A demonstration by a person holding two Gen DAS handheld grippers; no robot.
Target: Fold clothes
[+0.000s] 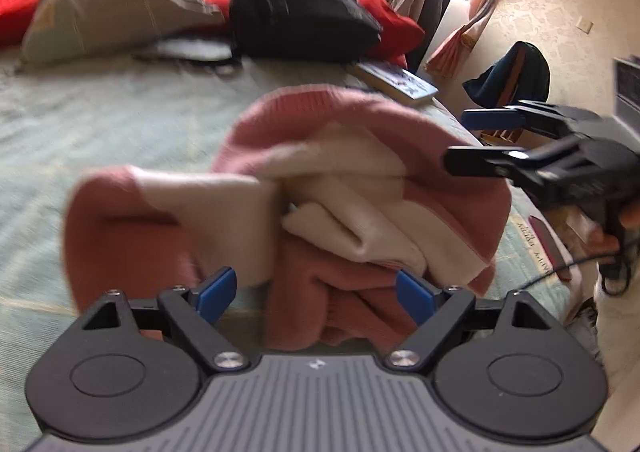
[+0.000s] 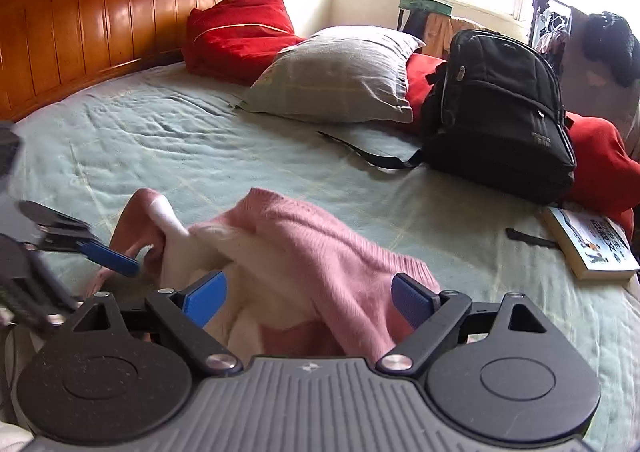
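A crumpled pink and cream sweater (image 2: 304, 252) is seen lying in a heap on the green bedsheet (image 2: 160, 148), near the bed's edge closest to the person. The left gripper (image 1: 316, 292) is tilted downward over the heap, its blue pads spread wide on either side of the cloth; nothing is pinched between them, though blur makes contact hard to judge. The right gripper (image 2: 308, 294) is likewise angled down and held wide, with the sweater lying between its fingers but not clamped. From the left wrist view, the right gripper is seen entering from the right, fingers (image 1: 480, 162) pointing toward the sweater. A black backpack (image 2: 500, 112), a grey pillow (image 2: 336, 76) and a book (image 2: 592, 248) lie farther along the bed.
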